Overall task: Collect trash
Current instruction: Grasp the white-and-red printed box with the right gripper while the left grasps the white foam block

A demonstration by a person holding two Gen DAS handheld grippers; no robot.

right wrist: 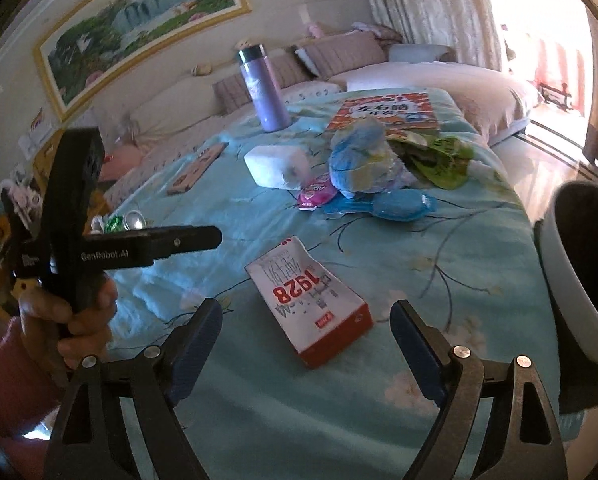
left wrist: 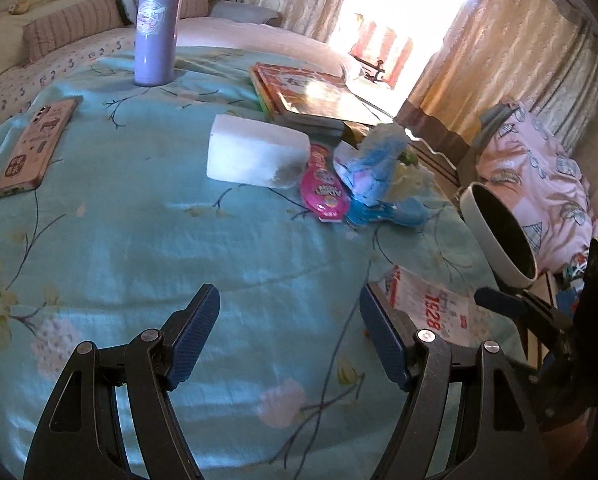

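A flattened white and red carton (right wrist: 315, 300) marked 1928 lies on the teal floral cloth. Its near end sits between the pads of my right gripper (right wrist: 305, 312), which is open and does not touch it. In the left wrist view the same carton (left wrist: 431, 308) lies just right of my left gripper (left wrist: 289, 296), which is open over bare cloth. Farther back is a heap of wrappers: a pink one (left wrist: 323, 192), a crumpled blue and white bag (left wrist: 371, 164), a blue packet (right wrist: 395, 206) and a green one (right wrist: 439, 160). A white bin (right wrist: 571, 264) stands at the cloth's right edge.
A purple flask (left wrist: 157, 28) stands at the back, with a phone (left wrist: 35, 148) to the left, a white block (left wrist: 255, 156) in the middle and books (left wrist: 311, 96) behind the heap. A hand (right wrist: 79, 312) holds the left gripper. Something silver and green (right wrist: 127, 222) lies far left.
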